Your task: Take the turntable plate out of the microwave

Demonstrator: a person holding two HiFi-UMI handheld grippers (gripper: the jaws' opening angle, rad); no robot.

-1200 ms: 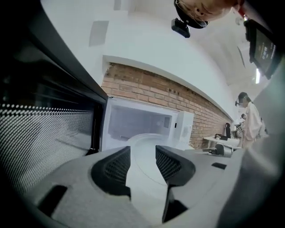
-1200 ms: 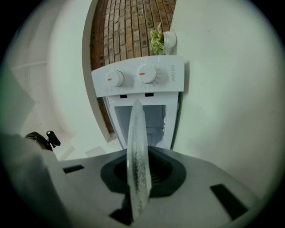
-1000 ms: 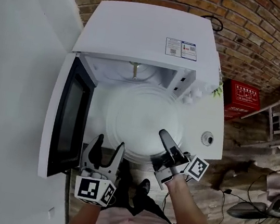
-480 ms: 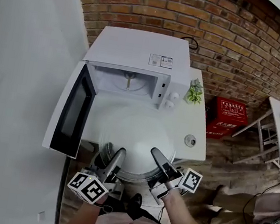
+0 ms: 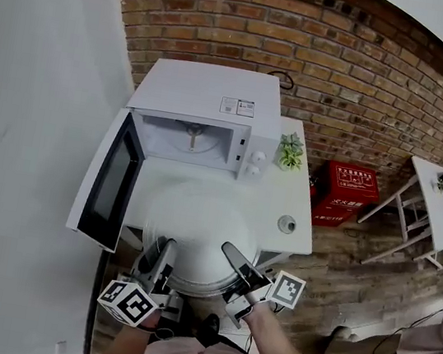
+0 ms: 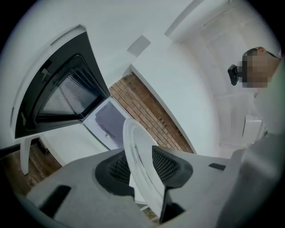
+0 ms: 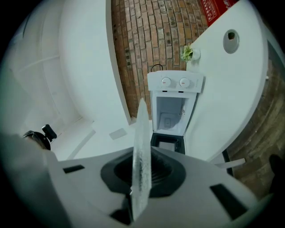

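Observation:
The clear glass turntable plate (image 5: 196,231) hangs level over the white table (image 5: 296,205), in front of the open microwave (image 5: 205,94). My left gripper (image 5: 162,259) holds its near left rim; the jaws have just been closing, with the rim between them. In the left gripper view the rim (image 6: 136,147) stands between both pads of the left gripper (image 6: 142,167). My right gripper (image 5: 232,259) is shut on the near right rim. In the right gripper view the plate (image 7: 141,133) shows edge-on between the dark pads of the right gripper (image 7: 142,171).
The microwave door (image 5: 108,183) swings out to the left, beside the plate. A small potted plant (image 5: 290,151) and a round fitting (image 5: 286,223) sit on the table's right side. A red box (image 5: 349,188) stands on the floor by the brick wall.
The plate has come out of the microwave toward me. My left gripper, open beside the near rim before, has rolled and closed onto the rim. Both grippers have drawn back and risen.

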